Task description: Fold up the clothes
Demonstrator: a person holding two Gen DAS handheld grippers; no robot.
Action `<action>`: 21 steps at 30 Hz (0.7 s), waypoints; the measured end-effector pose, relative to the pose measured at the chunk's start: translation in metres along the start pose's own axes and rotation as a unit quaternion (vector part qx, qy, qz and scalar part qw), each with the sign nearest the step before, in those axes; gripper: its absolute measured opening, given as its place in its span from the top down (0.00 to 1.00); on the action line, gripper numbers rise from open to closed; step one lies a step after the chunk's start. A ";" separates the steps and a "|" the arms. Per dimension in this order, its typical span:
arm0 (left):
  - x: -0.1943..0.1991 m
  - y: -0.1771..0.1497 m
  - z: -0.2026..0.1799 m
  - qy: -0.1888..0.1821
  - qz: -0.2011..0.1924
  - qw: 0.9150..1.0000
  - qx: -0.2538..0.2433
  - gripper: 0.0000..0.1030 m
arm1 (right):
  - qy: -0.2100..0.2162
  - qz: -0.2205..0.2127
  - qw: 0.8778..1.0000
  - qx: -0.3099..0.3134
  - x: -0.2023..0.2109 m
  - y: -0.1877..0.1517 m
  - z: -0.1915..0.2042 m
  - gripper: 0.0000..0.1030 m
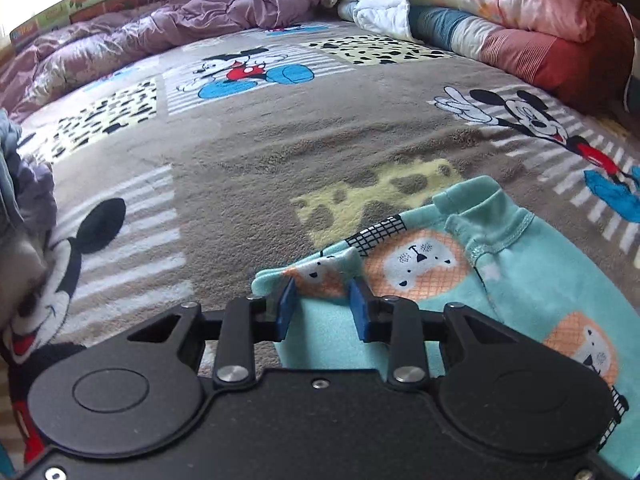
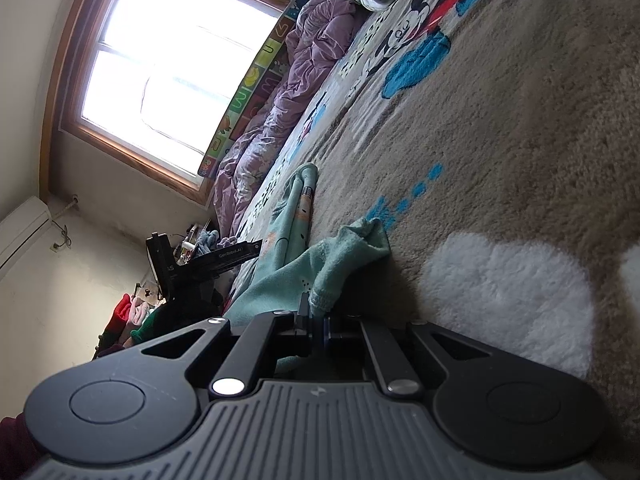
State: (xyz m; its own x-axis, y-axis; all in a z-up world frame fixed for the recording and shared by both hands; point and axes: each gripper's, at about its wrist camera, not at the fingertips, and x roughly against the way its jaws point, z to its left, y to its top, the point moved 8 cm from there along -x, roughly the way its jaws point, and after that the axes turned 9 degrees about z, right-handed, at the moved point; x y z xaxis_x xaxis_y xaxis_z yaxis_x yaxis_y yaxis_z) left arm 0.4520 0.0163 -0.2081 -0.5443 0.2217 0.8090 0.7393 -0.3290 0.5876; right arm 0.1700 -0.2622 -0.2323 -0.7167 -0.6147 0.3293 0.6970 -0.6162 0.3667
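A teal fleece garment [image 1: 508, 280] printed with orange lion faces lies on the grey cartoon-mouse blanket [image 1: 260, 152]. My left gripper [image 1: 322, 306] is at the garment's near left edge. Its blue pads [image 1: 286, 308] stand a little apart and pinch a bunched fold of the fabric. In the right wrist view the same garment [image 2: 280, 276] stretches away along the bed. My right gripper [image 2: 318, 320] is shut on a teal cuff at its near end. The left gripper's black housing [image 2: 200, 266] shows at the garment's far side.
A crumpled purple quilt [image 1: 160, 28] runs along the far side of the bed. Folded quilts [image 1: 500, 12] are stacked at the back right. More clothes [image 1: 16, 168] are heaped at the left edge. A bright window [image 2: 172, 60] is behind the bed.
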 end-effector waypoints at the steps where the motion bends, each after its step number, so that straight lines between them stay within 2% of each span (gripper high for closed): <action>1: 0.002 0.004 0.002 -0.007 0.010 1.000 0.010 0.71 | 0.000 0.000 1.000 0.000 0.000 0.000 0.000 0.93; 2: 0.005 0.008 0.004 -0.012 0.016 1.000 0.019 0.70 | -0.001 -0.001 1.000 -0.001 0.000 0.000 0.000 0.93; 4: 0.014 0.017 0.002 -0.007 0.000 1.000 0.020 0.70 | -0.002 -0.003 1.000 -0.002 0.000 -0.001 0.000 0.93; 8: 0.006 0.016 -0.006 0.011 0.003 1.000 0.007 0.70 | -0.003 -0.004 1.000 -0.002 -0.001 -0.002 0.001 0.93; 12: -0.005 0.011 0.003 0.006 -0.002 0.999 0.043 0.68 | -0.004 -0.003 1.000 0.002 -0.003 -0.002 0.001 0.93; 15: -0.006 0.012 0.002 0.014 0.003 0.999 0.041 0.68 | -0.005 -0.001 1.000 0.004 -0.004 -0.001 0.002 0.93; 17: 0.002 0.016 -0.005 0.026 0.012 0.999 0.018 0.68 | -0.005 -0.003 1.000 0.003 -0.006 -0.001 0.003 0.93; 21: 0.041 0.007 -0.010 0.018 -0.012 1.000 0.004 0.68 | -0.003 -0.008 1.000 0.000 -0.008 0.001 0.005 0.93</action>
State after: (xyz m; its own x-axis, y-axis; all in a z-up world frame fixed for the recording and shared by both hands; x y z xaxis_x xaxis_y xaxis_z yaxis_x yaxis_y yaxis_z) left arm 0.4310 0.0142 -0.1712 -0.5763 0.1954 0.7935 0.7291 -0.3157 0.6073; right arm 0.1763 -0.2554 -0.2297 -0.7284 -0.6015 0.3282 0.6849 -0.6263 0.3724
